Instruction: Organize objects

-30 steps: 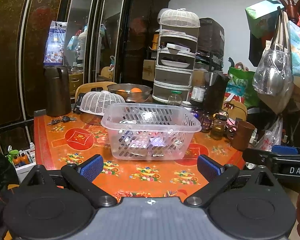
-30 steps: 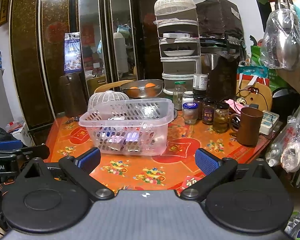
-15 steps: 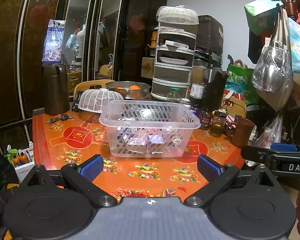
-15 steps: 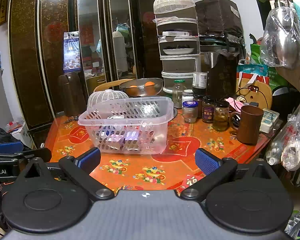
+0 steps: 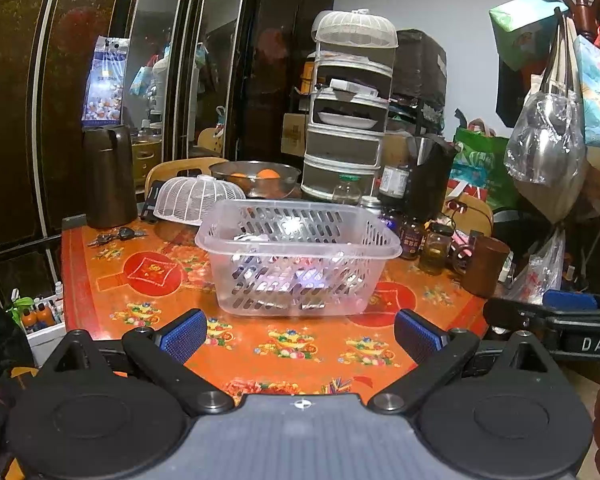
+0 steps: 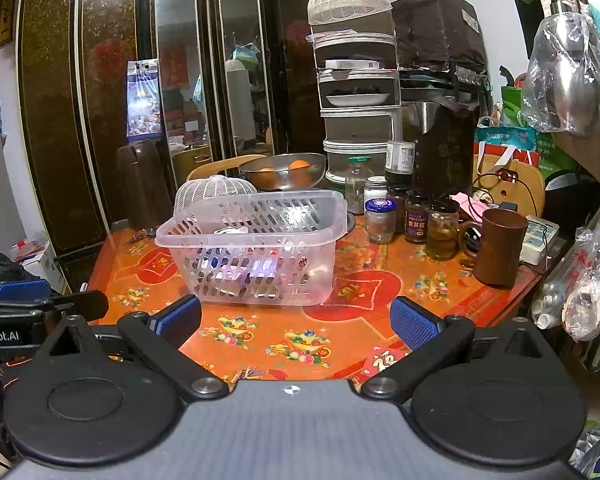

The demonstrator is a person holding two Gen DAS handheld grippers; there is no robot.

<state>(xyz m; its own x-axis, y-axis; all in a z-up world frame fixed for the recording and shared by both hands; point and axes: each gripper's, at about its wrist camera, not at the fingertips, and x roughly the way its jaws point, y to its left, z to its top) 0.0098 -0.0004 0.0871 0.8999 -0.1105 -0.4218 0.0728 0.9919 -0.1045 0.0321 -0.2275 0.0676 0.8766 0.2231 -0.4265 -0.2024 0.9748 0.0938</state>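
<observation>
clear slotted plastic basket (image 5: 298,256) sits upright near the middle of the square table with an orange and red patterned cover (image 5: 152,304), holding small packets and other items that are too blurred through its walls to name. the left gripper (image 5: 300,332) hovers off the table's near edge with its blue-padded fingers (image 5: 182,334) spread wide and nothing between them; the basket lies straight ahead of it, well apart, centred in the gap between the two pads. the right gripper (image 6: 296,322) also stands open and empty off the near edge, and from its view the basket (image 6: 256,246) is ahead and slightly to the left, closer to the left pad's line than to the right one's. each gripper shows at the side of the other's view, the two side by side with no contact. behind the basket, toward the far edge, a white domed mesh food cover (image 5: 198,204) rests beside a metal bowl with oranges (image 5: 256,178), and a tall dark brown jug (image 5: 108,176) stands at the far left corner with a bunch of keys (image 5: 116,236) lying just in front of it. along the right side of the table a row of small glass jars (image 6: 416,216) stands beside the basket without touching it, and a brown cylindrical mug (image 6: 500,248) stands near the right edge. a grey tiered food-storage tower with a white mesh lid (image 6: 356,80) rises at the far edge.
</observation>
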